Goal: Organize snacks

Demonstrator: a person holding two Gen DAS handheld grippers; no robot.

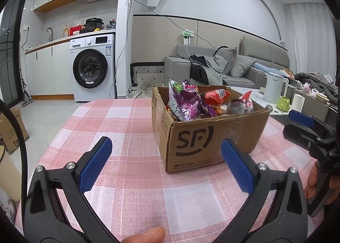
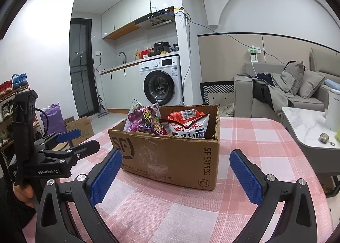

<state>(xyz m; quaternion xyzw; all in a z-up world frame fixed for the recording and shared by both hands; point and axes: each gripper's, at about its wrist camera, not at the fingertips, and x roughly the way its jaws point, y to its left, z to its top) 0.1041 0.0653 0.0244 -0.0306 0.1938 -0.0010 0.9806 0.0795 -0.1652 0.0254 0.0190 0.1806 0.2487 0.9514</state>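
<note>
A brown SF cardboard box [image 1: 212, 136] stands open on the pink checked tablecloth [image 1: 131, 120]; it also shows in the right wrist view [image 2: 170, 153]. It holds several snack bags: purple ones [image 1: 189, 103] [image 2: 144, 120] and red ones [image 1: 216, 96] [image 2: 189, 124]. My left gripper [image 1: 166, 156] is open and empty, just short of the box's near left corner. My right gripper [image 2: 176, 168] is open and empty, facing the box's near side. Each gripper also shows in the other's view, the right one [image 1: 306, 124] and the left one [image 2: 78, 139].
A marble side table [image 2: 306, 124] with a white kettle [image 1: 274, 90] and a green cup [image 1: 283, 104] stands to the right. A grey sofa [image 1: 233, 66] is behind it. A washing machine [image 1: 93, 66] and kitchen counter are at the back left. Another cardboard box [image 2: 80, 128] sits on the floor.
</note>
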